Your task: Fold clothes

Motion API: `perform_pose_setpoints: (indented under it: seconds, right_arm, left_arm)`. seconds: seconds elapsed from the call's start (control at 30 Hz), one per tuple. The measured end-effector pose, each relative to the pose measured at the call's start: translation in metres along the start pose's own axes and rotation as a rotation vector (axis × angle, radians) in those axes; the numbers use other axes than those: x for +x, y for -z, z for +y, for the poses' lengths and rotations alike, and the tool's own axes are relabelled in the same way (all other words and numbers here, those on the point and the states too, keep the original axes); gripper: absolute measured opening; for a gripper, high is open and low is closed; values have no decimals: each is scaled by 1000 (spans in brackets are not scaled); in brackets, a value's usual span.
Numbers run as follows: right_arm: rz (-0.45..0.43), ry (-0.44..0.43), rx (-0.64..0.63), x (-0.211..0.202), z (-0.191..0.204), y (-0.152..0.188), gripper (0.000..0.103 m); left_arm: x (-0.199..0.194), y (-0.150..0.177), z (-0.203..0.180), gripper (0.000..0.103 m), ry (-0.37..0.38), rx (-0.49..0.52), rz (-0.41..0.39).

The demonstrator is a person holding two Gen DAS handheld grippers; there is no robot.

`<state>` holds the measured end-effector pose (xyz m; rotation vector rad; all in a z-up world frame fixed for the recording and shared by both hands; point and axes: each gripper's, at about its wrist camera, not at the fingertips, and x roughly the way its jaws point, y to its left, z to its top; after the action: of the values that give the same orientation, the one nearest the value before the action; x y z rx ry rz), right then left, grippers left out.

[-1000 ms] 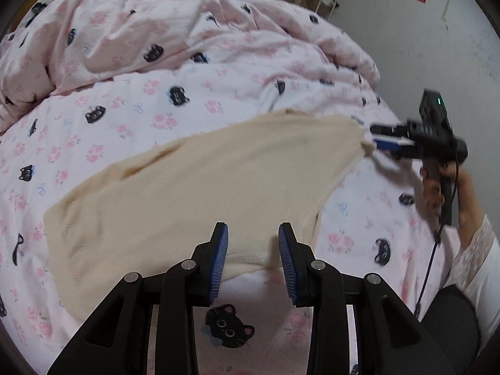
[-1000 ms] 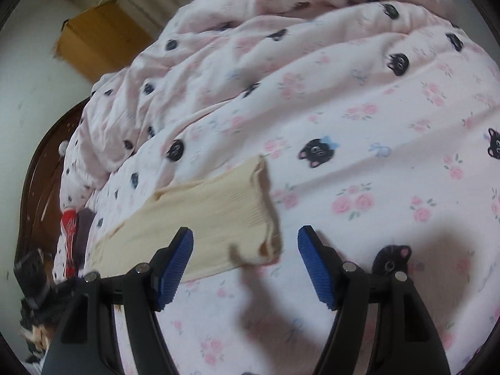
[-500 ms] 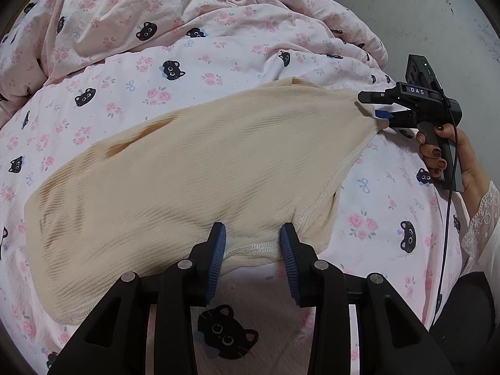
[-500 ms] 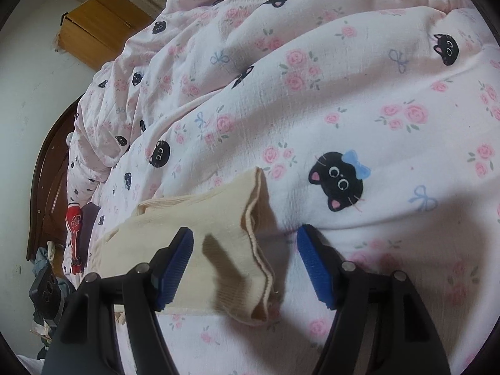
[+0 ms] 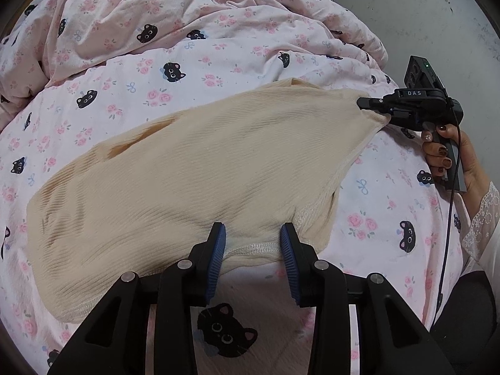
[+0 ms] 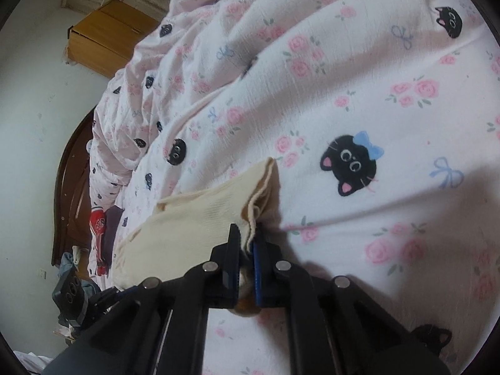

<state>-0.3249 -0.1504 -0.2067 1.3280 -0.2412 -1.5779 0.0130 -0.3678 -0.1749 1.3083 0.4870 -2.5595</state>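
Cream ribbed knit is what the garment (image 5: 193,181) is made of; it is spread across the middle of the left wrist frame, flat on a pink bedcover (image 5: 200,62) printed with black cats and roses. Its far corner, at right of centre, is pinched by the right gripper (image 5: 373,106), whose jaws are seen in the right wrist frame drawn nearly together on the doubled hem (image 6: 254,215) at lower centre. That corner is judged to be held so that the cloth can be lifted and carried over for a fold. The near hem (image 5: 253,245), at the bottom centre, is straddled by the left gripper (image 5: 252,250), whose blue-padded jaws are set moderately apart with nothing clamped between them; a second grasp seems intended there, so both ends can be raised together. A rumpled duvet (image 5: 140,9) is heaped along the upper edge, clear of the working area. A wooden cabinet (image 6: 106,37) is seen at upper left of the right wrist frame.
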Motion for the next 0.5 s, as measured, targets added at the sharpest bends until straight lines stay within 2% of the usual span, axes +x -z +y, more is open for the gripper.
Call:
perform_pose_setpoints:
  seconds: [0.1,0.23,0.37,0.5]
  right_arm:
    - [-24,9,-35,-7,18,-1,7]
    - [-45,43,-104,-14,50,1,7]
    - [-52,84,-178,-14,91,6,7]
    - [-30,105,-241,-4,132,14,7]
  left_arm:
    - [-8,-3,3,32,11,-5,-14]
    - [-26,-11,13,32,-13,0,-51]
    - [-43,-17,41,32,-61,-24,-74]
    - [-55,-19,78,32,-112,-77,-59]
